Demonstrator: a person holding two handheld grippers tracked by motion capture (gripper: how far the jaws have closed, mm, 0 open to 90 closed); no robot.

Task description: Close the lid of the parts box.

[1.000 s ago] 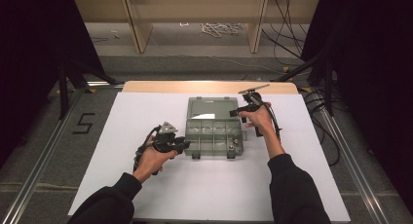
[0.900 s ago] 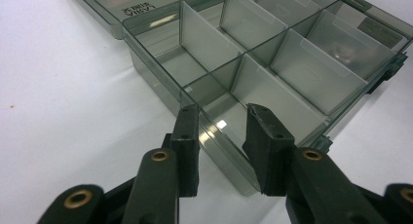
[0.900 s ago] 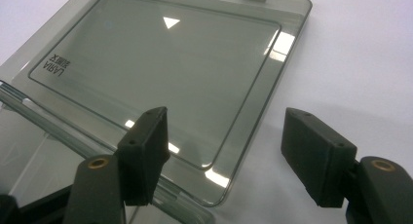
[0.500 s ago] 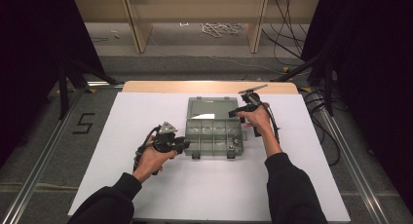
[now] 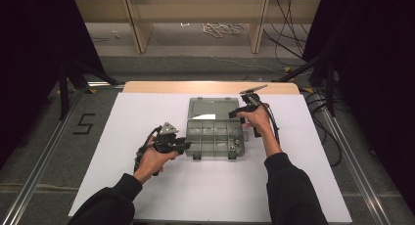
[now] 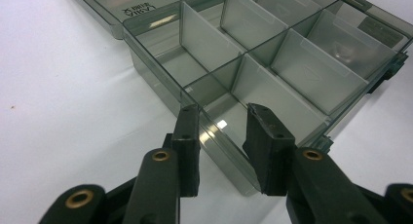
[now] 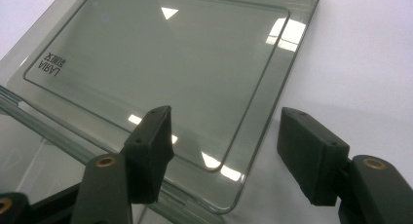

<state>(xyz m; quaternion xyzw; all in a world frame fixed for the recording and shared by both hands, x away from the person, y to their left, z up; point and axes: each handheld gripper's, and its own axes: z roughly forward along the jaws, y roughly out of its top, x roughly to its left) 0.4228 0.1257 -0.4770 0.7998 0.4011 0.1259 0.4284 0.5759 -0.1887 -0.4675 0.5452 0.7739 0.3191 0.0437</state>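
Note:
A clear grey compartment box [image 5: 215,149] lies open on the white tabletop [image 5: 137,117], with its lid [image 5: 209,108] folded flat on the far side. Its compartments [image 6: 302,73] look empty. My left gripper [image 5: 185,146] is at the box's front left corner. In the left gripper view its jaws [image 6: 221,112] straddle the box's side wall, narrowly apart, one outside and one inside a compartment. My right gripper [image 5: 236,113] is at the right end of the hinge. Its jaws [image 7: 224,117] stand wide apart over the lid's [image 7: 160,53] corner, with nothing held.
A wooden strip [image 5: 210,87] runs along the table's far edge. Black cables [image 5: 333,132] hang off the right side. Metal rails [image 5: 44,161] flank the table on the floor, beside a "5" marking [image 5: 84,123]. White surface lies open in front of the box.

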